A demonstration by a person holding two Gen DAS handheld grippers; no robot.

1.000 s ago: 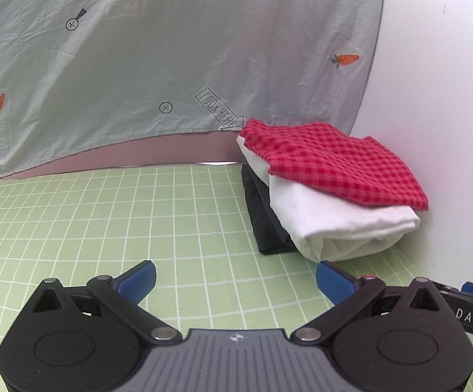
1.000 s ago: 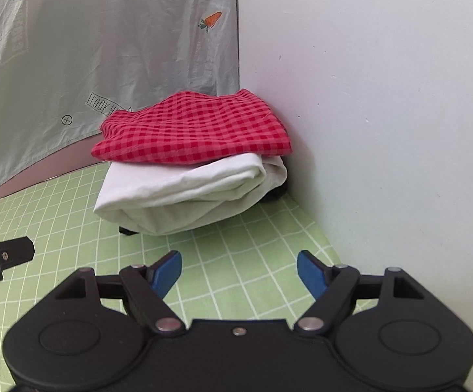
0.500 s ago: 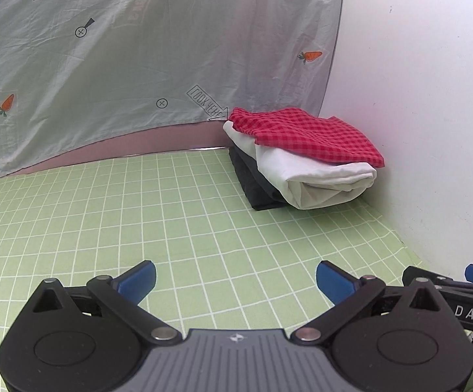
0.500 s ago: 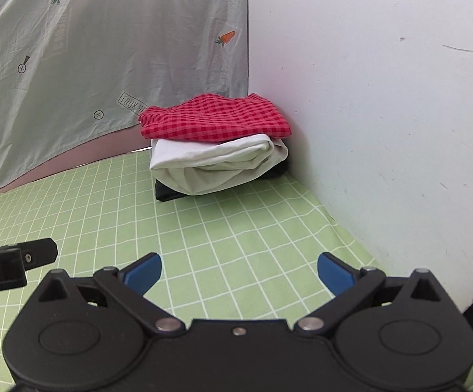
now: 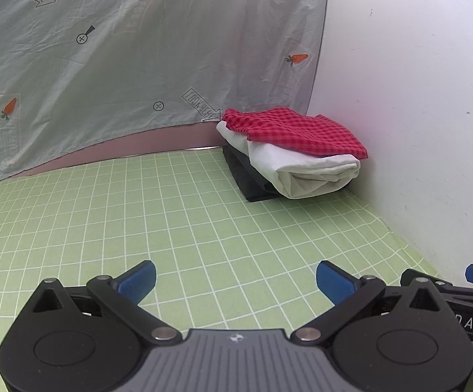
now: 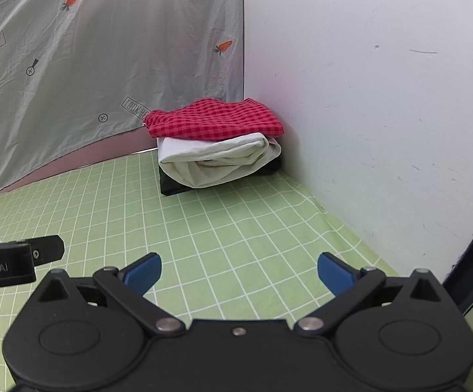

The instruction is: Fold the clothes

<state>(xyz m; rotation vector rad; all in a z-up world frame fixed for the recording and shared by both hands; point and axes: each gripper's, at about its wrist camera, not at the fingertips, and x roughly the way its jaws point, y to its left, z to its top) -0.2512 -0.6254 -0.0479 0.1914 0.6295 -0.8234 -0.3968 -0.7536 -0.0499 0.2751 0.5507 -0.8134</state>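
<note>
Your left gripper [image 5: 234,281] and your right gripper [image 6: 239,272] both hover side by side above the green grid mat [image 5: 171,222], each with its blue fingers spread wide and holding nothing. The folded clothes sit well ahead of you in the far corner of the mat, against the white wall [image 6: 383,98] and the grey printed sheet [image 5: 122,58]. They form a stack: a red checked cloth [image 6: 216,119] on top, a white garment [image 6: 220,160] under it, and a black one [image 5: 246,179] at the bottom.

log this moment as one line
left gripper open, empty | right gripper open, empty | folded stack in corner: red checked over white over black
</note>
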